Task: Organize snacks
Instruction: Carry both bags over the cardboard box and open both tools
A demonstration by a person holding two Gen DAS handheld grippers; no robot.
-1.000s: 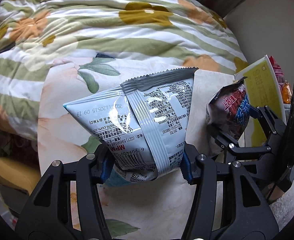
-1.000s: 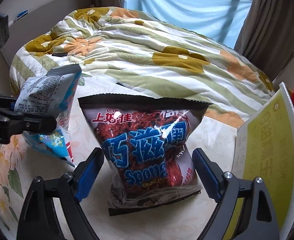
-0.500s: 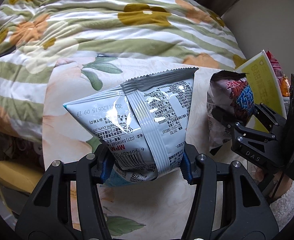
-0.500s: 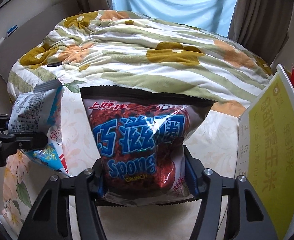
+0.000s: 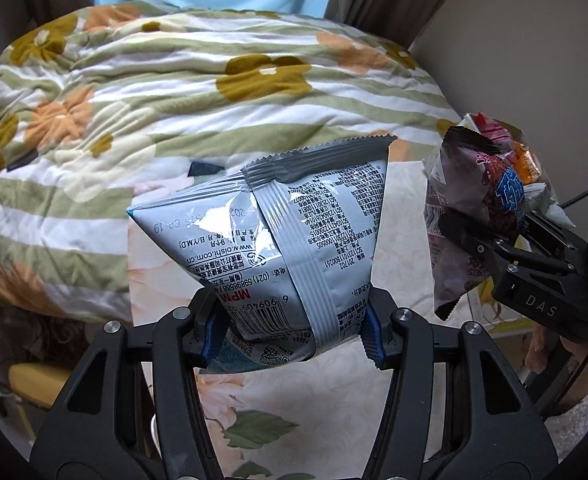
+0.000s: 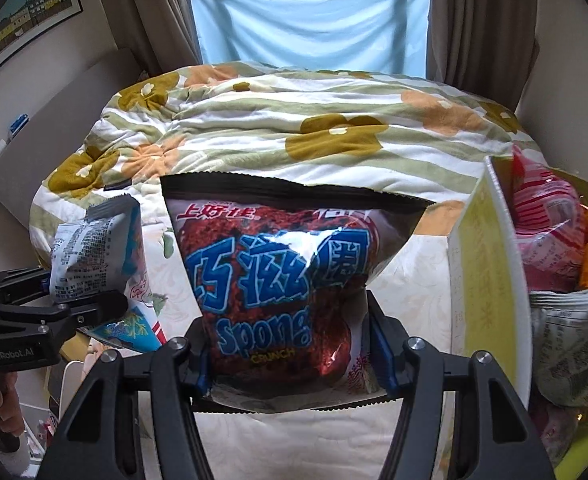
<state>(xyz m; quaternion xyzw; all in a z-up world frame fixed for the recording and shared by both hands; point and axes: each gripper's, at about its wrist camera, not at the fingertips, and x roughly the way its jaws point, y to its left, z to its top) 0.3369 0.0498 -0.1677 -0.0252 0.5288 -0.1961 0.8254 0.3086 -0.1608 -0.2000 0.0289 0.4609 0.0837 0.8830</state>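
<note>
Left gripper: clamped on grey bag.
Right gripper: clamped on red bag.
Surface: floral tabletop, quilted bed behind.
Room: curtained window.

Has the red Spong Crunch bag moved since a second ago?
Yes. The red Spong Crunch bag has been lifted off the tablecloth by the right gripper.

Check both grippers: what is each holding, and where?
Left gripper clamps the silver-blue snack bag near its bottom; right gripper clamps the red Sponge Crunch bag across its lower part.
</note>
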